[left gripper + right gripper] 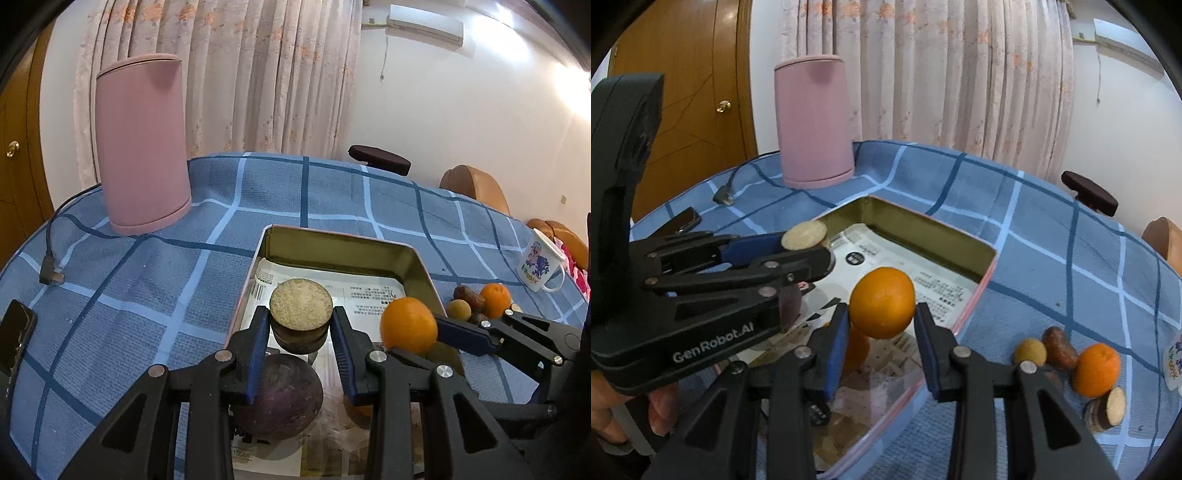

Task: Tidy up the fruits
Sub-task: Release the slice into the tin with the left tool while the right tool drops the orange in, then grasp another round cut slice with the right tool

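My left gripper (300,321) is shut on a short cut piece with a pale flat top (301,304), held above the metal tray (340,245); it also shows in the right wrist view (805,236). My right gripper (881,317) is shut on an orange (882,302), held over the tray (923,225); the orange also shows in the left wrist view (408,325). A dark purple round fruit (282,397) lies in the tray under my left gripper. Another orange (856,350) lies in the tray below my right gripper.
Right of the tray lie an orange (1095,369), a small yellowish fruit (1030,351), a brown tuber (1059,348) and a cut piece (1106,408). A pink cylinder (142,147) stands far left. A phone (14,336), a plug (51,275) and a mug (541,264) lie on the blue checked cloth.
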`<act>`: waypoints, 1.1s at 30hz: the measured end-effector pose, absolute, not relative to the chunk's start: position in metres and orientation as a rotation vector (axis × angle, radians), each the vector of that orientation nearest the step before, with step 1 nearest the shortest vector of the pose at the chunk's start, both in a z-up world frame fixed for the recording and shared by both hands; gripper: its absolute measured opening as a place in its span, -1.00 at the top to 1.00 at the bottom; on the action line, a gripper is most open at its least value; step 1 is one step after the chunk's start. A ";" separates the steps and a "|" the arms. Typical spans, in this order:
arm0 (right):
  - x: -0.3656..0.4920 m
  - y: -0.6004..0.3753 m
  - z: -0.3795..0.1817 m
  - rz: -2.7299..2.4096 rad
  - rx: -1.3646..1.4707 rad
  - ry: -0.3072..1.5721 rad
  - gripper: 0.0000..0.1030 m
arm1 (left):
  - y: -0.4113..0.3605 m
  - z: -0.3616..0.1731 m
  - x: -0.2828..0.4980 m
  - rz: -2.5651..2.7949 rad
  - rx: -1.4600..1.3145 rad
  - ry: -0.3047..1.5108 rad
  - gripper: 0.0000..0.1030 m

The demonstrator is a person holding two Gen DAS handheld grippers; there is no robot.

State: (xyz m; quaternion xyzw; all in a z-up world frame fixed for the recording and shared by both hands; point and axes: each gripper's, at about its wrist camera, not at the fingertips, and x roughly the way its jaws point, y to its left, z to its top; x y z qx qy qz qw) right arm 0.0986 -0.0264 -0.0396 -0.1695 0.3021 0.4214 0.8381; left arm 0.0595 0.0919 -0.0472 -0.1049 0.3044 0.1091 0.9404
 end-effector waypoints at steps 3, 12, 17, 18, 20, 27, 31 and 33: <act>0.092 -0.028 -0.038 0.901 -0.355 0.612 -0.16 | 0.089 -0.045 0.057 0.213 -0.213 0.619 0.14; 0.078 -0.069 -0.016 0.877 -0.296 0.532 -0.37 | 0.071 -0.017 0.036 0.201 -0.219 0.512 -0.39; 0.080 -0.121 -0.007 0.797 -0.232 0.491 -0.45 | 0.044 -0.013 0.037 0.158 -0.195 0.496 -0.39; 0.082 -0.128 -0.006 0.776 -0.225 0.488 -0.47 | 0.037 -0.014 0.038 0.148 -0.188 0.499 -0.39; 0.089 -0.148 -0.005 0.714 -0.204 0.486 -0.49 | 0.022 -0.016 0.043 0.124 -0.169 0.514 -0.39; 0.117 -0.201 -0.010 0.523 -0.142 0.525 -0.56 | -0.020 -0.025 0.060 0.060 -0.107 0.565 -0.39; 0.132 -0.220 -0.017 0.449 -0.117 0.567 -0.56 | -0.037 -0.031 0.069 0.044 -0.081 0.590 -0.39; 0.135 -0.225 -0.022 0.443 -0.115 0.589 -0.56 | -0.044 -0.033 0.074 0.039 -0.070 0.601 -0.39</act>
